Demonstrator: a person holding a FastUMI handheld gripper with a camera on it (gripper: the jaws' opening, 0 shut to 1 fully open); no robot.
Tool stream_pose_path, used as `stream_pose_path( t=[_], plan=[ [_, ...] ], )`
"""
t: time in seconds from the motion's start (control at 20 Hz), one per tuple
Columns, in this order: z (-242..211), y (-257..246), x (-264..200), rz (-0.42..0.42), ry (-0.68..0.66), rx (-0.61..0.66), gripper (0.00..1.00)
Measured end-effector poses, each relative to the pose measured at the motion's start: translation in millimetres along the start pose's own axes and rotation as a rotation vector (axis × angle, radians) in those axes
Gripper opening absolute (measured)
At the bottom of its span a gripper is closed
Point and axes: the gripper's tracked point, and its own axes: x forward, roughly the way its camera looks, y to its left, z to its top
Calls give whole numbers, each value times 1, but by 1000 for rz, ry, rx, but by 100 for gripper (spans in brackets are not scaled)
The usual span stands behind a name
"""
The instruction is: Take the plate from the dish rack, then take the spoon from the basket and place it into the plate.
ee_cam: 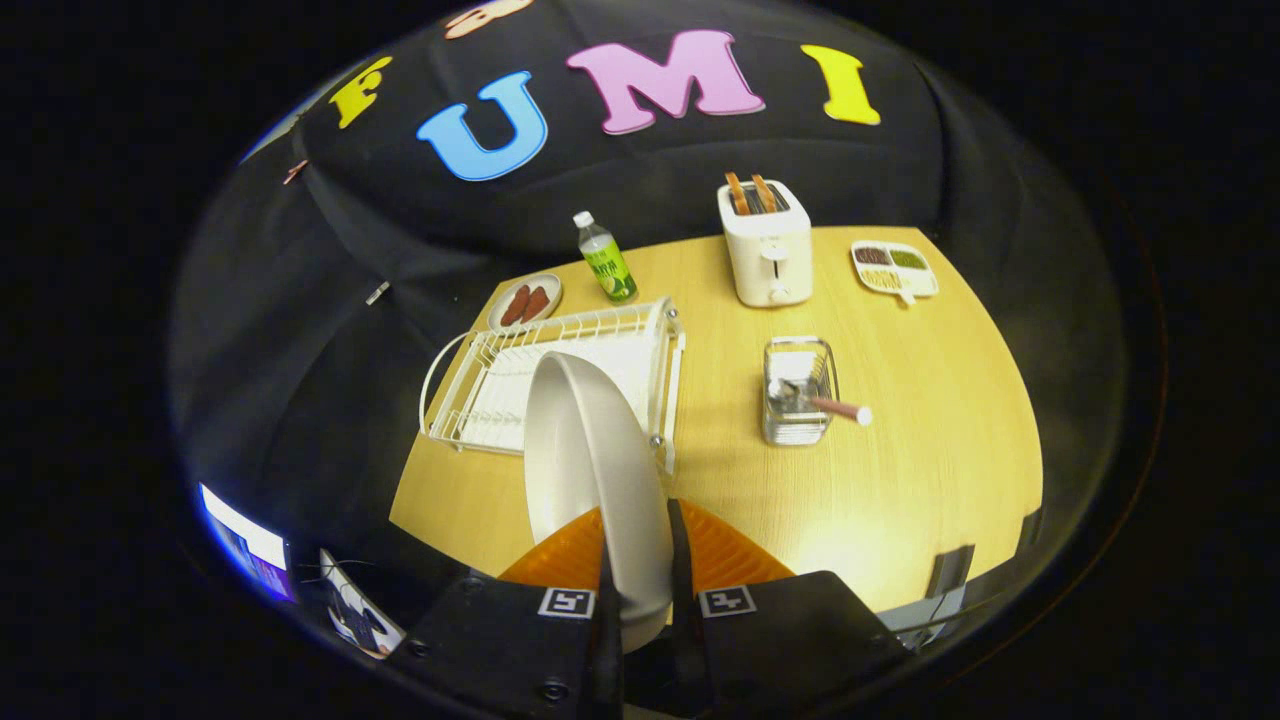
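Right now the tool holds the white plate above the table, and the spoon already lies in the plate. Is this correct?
Not quite. The tool does hold the white plate on edge above the table, but the gripper view shows the spoon still in the wire basket, not in the plate.

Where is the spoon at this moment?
The spoon stands in the wire basket on the table, beyond the fingers, to the right of the dish rack and before the toaster.
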Motion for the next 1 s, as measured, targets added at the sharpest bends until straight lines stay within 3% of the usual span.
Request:
stream_pose_path(
  t=[0.45,1.0],
  plan=[
    [-93,-76,31,-37,168,183,23],
    [-95,-99,79,19,174,344,25]
  ],
)
